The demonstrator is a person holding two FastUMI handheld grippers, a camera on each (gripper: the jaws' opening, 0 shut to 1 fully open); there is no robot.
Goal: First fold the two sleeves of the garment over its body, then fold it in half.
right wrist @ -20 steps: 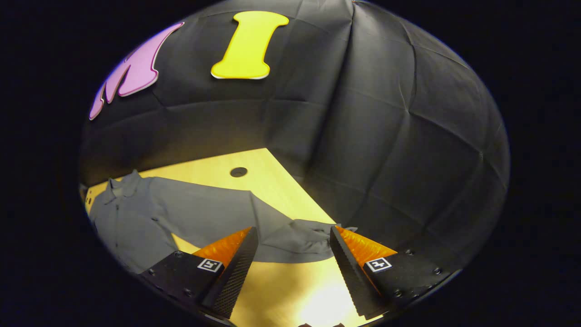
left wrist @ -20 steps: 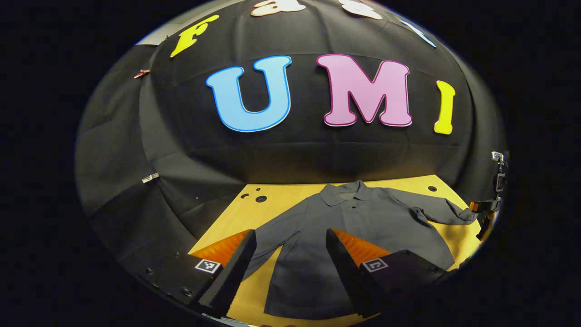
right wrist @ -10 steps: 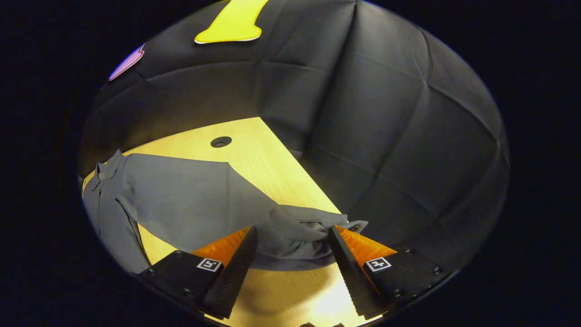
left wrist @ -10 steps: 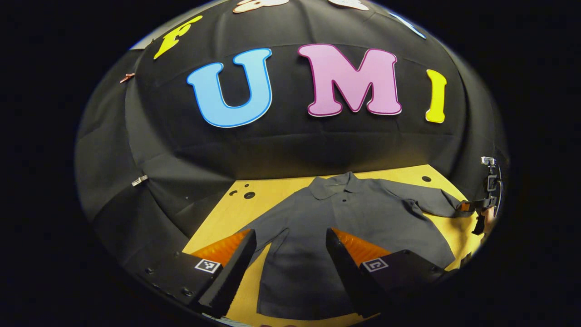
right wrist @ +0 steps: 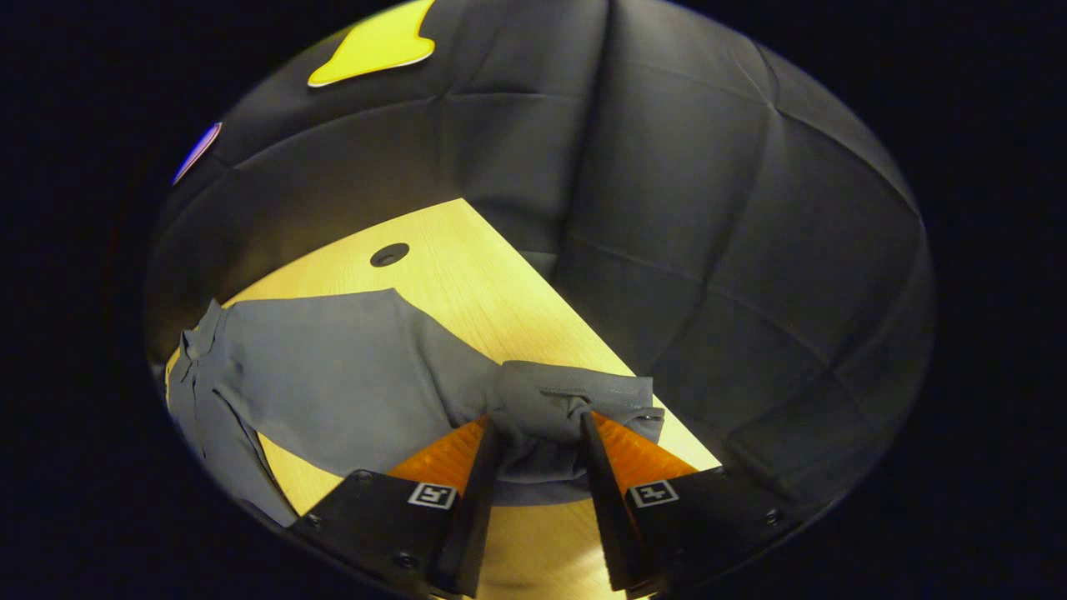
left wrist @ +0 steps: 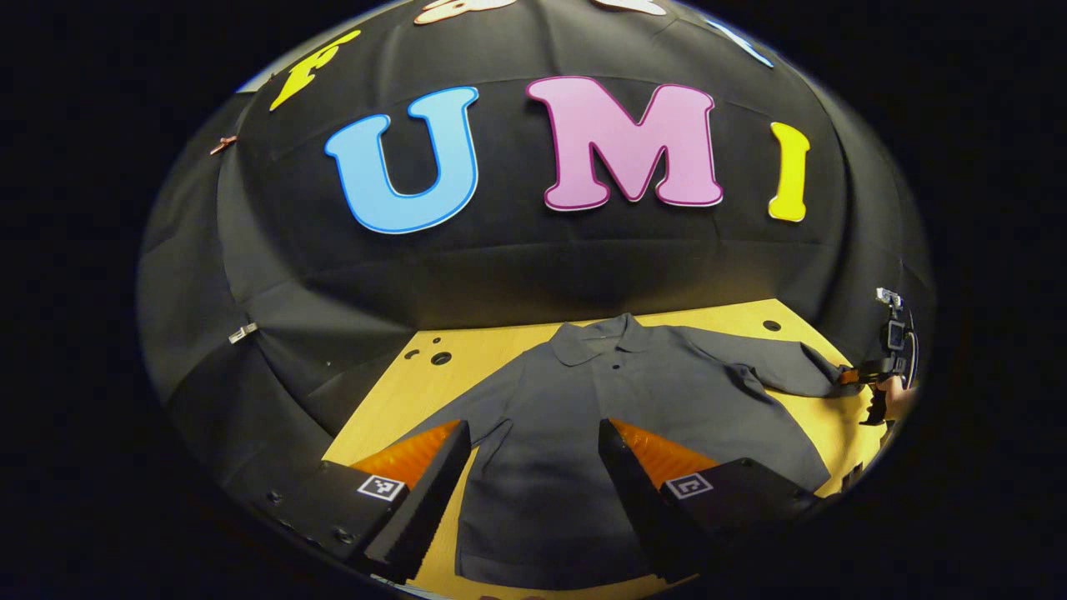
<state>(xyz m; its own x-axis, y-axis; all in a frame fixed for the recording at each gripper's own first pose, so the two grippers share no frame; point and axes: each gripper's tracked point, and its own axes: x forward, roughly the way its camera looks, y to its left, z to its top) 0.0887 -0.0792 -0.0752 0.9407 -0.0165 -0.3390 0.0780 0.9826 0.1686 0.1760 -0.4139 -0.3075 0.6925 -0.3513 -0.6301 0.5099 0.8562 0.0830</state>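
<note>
Now | right gripper (right wrist: 538, 425) fingers pinching sleeve cuff (right wrist: 575, 404) | left gripper (left wrist: 533, 437) fingers spread above shirt (left wrist: 617, 408)

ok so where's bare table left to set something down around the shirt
Bare table lies left of the shirt, by the holes; a strip runs between the collar and the wall. A wedge by the hole sits beyond the right sleeve. That cuff is crowded by the right gripper.
</note>
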